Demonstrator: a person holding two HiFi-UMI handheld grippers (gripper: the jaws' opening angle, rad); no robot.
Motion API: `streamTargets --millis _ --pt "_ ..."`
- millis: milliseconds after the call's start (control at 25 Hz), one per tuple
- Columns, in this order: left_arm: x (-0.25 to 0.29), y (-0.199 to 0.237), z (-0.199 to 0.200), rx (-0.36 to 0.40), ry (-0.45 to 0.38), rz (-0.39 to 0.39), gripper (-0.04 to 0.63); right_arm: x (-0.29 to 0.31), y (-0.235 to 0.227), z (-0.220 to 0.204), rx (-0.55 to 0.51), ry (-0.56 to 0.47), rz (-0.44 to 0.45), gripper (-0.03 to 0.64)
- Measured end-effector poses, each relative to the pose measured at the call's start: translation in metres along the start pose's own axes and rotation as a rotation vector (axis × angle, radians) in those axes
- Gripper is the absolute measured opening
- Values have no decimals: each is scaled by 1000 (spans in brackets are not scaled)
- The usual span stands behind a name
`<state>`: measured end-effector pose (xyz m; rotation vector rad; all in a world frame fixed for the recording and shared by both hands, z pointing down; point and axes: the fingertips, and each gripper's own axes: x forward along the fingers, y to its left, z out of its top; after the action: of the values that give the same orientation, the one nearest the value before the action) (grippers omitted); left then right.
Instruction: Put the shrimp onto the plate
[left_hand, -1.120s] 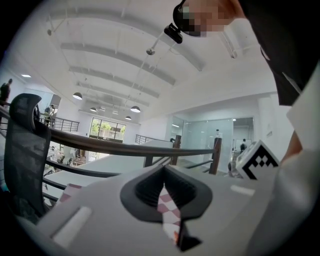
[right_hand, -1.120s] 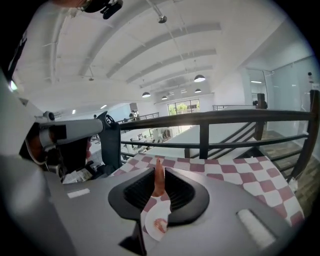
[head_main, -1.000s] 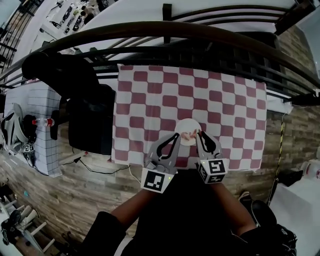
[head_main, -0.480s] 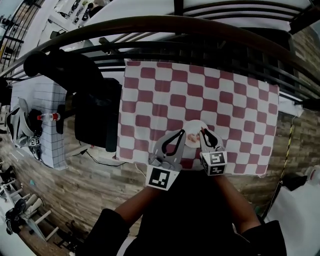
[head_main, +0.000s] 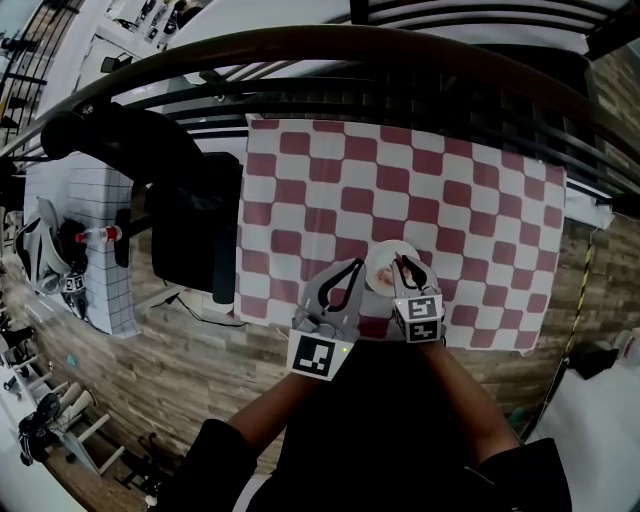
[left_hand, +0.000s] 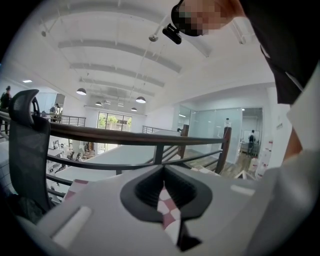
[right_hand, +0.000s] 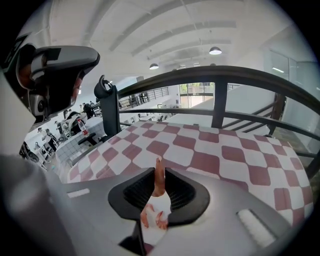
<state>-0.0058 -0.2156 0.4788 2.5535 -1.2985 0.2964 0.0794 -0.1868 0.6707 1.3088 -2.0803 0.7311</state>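
A small white plate (head_main: 381, 262) sits on the red-and-white checked cloth (head_main: 400, 170) near the table's front edge. My right gripper (head_main: 401, 263) hovers over the plate's right part, shut on an orange-pink shrimp (right_hand: 159, 182) that sticks up between the jaw tips (right_hand: 158, 171). Below it in the right gripper view lies the plate (right_hand: 156, 206) with other shrimp (right_hand: 161, 220) on it. My left gripper (head_main: 354, 268) is just left of the plate, shut with nothing in it (left_hand: 162, 172); only a sliver of cloth shows through its jaws.
A dark curved railing (head_main: 350, 55) runs along the table's far side. A black office chair (head_main: 185, 235) stands at the table's left end. Further left is a side table with a grid cloth (head_main: 85, 250) and small items.
The head view has shifted a little. Both grippers stay by the plate, the right one slightly further in over it.
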Motion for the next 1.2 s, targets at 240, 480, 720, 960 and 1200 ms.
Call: streamTargets --millis 240,480,720,960,1200 --pt "4 7 -3 -12 14 22 6 20 -9 -13 6 45 16 63" --pt "6 7 -12 -32 32 23 6 32 -8 -34 -17 106 35 64" --pt "0 8 -17 -43 38 36 6 43 0 -56 -66 136 62 64" --pt "-6 15 -20 -85 53 71 6 52 -1 -65 -91 162 49 64" --pt "-13 17 -28 -102 71 93 6 58 0 -63 -120 167 59 65"
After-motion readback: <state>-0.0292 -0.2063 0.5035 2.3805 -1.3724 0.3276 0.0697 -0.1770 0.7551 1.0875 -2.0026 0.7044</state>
